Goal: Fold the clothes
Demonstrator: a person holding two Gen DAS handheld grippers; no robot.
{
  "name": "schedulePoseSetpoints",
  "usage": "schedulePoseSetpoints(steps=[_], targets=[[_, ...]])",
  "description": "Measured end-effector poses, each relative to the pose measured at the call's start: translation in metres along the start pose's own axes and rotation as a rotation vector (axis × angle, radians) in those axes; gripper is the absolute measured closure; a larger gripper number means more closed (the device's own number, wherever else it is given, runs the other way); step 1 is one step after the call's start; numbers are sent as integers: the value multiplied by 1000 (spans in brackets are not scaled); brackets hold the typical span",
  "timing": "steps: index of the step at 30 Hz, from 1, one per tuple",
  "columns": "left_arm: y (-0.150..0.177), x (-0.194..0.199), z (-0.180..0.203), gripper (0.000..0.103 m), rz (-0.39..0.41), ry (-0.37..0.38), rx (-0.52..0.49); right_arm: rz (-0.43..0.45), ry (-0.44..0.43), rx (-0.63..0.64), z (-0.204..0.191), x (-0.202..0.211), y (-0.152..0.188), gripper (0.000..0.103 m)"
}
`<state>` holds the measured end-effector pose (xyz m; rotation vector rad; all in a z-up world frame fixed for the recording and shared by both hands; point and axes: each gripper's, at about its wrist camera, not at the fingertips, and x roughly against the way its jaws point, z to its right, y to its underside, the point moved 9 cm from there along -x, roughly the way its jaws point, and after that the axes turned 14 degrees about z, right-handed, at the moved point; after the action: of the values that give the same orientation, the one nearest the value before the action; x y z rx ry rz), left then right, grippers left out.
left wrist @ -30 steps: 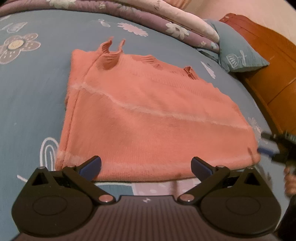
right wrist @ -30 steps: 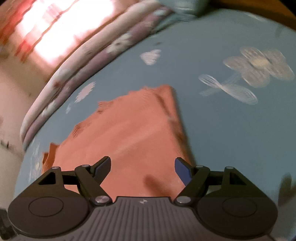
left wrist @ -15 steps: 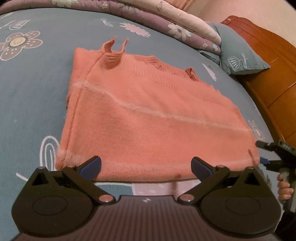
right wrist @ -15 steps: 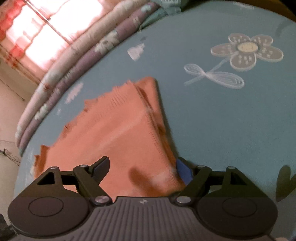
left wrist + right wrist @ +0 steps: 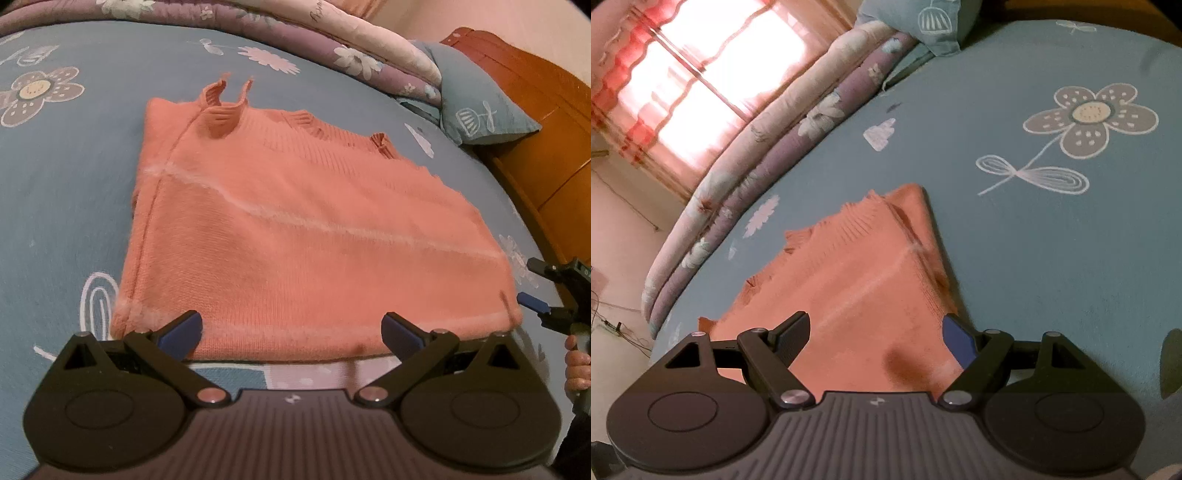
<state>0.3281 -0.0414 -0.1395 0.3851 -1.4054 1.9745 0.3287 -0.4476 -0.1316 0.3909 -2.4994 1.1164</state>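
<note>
Because the orange knit sweater (image 5: 303,236) is soft, light and floppy, it should be pinched through both layers at its near hem corners. It lies flat on the blue floral bedsheet (image 5: 74,184), folded, a pale stripe across it, ribbed frayed trim on the far edge. The left gripper (image 5: 291,328) and right gripper (image 5: 875,336) both gape empty at that near edge.

bare bedsheet (image 5: 74,192) around sweater (image 5: 295,240), rolled quilt (image 5: 332,33) behind

Bedsheet (image 5: 74,177): blue, flower prints
Quilt (image 5: 332,33): rolled, far edge
Pillow (image 5: 476,107): far right
Headboard (image 5: 535,147): wooden, right
Window (image 5: 694,74): bright, curtained
</note>
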Motion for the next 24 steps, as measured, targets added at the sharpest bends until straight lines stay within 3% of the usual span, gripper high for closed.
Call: schedulePoseSetpoints(steps=[19,24], targets=[[3,0,0,1,15,11,-42,-41,-9,43,-1,-10,19,19],[5,0,1,1,15,17,-73,-41,-30,68,-6,-10,22,10]])
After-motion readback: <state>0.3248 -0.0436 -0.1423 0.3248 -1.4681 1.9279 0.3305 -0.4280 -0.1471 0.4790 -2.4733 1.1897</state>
